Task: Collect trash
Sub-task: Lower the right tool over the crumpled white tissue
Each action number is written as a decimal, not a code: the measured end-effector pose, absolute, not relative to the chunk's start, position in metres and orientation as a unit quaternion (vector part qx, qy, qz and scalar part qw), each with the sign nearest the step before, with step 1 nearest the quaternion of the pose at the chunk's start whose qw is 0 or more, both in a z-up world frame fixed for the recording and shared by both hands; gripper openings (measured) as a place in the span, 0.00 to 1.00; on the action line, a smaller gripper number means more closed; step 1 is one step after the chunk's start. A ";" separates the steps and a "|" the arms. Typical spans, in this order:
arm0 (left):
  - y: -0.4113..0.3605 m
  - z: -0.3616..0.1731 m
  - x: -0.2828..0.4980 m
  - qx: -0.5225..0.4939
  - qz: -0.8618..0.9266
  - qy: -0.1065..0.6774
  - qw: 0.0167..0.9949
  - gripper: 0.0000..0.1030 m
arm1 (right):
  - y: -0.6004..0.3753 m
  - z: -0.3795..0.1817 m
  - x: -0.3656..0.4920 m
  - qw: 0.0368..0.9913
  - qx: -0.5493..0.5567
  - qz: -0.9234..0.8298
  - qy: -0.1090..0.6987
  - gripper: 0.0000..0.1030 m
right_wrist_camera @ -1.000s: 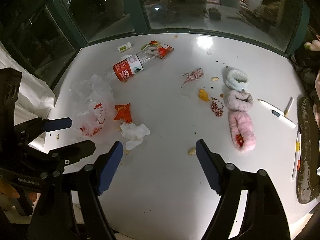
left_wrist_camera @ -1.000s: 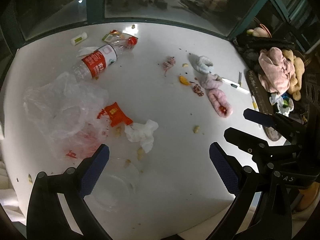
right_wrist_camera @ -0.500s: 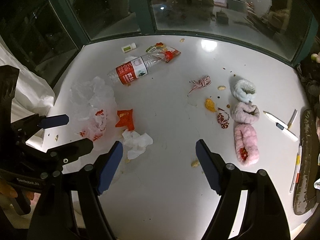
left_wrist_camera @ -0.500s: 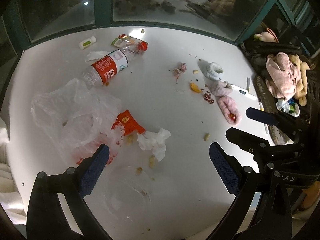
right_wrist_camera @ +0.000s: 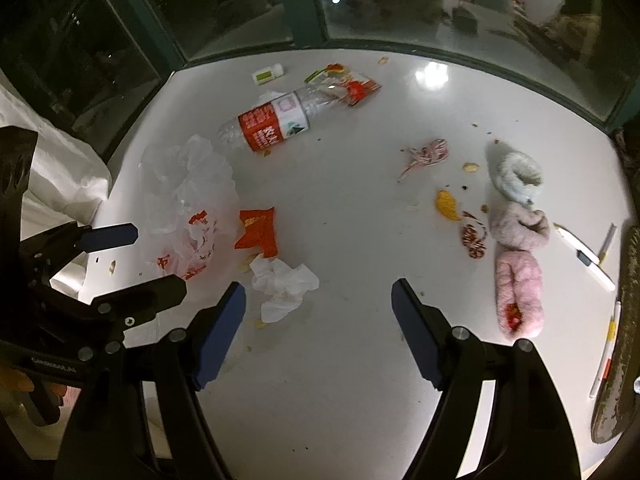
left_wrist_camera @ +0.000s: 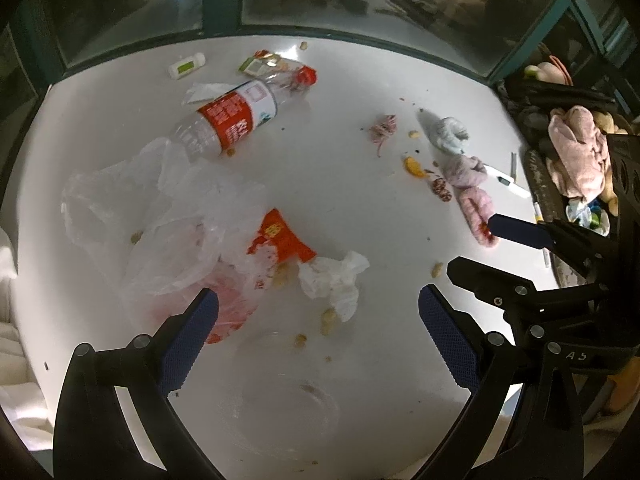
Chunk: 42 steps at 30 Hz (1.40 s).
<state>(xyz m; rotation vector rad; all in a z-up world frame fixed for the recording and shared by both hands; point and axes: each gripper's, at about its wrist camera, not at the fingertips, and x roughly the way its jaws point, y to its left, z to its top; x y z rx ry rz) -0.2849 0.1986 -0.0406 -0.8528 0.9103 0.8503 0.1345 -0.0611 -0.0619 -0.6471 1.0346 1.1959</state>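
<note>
White crumpled tissue [right_wrist_camera: 285, 284] lay near the tabletop's front edge beside the red wrapper [right_wrist_camera: 258, 232] and thin plastic bag [right_wrist_camera: 188, 196], and with our left gripper [left_wrist_camera: 318, 328] and right gripper [right_wrist_camera: 318, 312] both spread wide and empty, we feared a careless pinch would snag the bag or scatter the peanut bits [left_wrist_camera: 329, 320].

Bottle [left_wrist_camera: 232, 120] label print blurred, unreadable; clear lid [left_wrist_camera: 288, 408] near bottom edge faint; pens [right_wrist_camera: 604, 356] partly cut off right.
</note>
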 end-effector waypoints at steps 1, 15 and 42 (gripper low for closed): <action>0.200 -0.043 -0.287 -0.388 0.387 0.415 0.727 0.94 | -0.063 -0.065 0.139 0.653 -0.290 0.530 0.456 0.70; 0.217 -0.089 -0.305 -0.405 0.378 0.447 0.702 0.94 | -0.062 -0.123 0.185 0.582 -0.353 0.553 0.480 0.70; 0.249 -0.138 -0.303 -0.444 0.337 0.489 0.671 0.94 | -0.044 -0.177 0.203 0.555 -0.391 0.509 0.530 0.62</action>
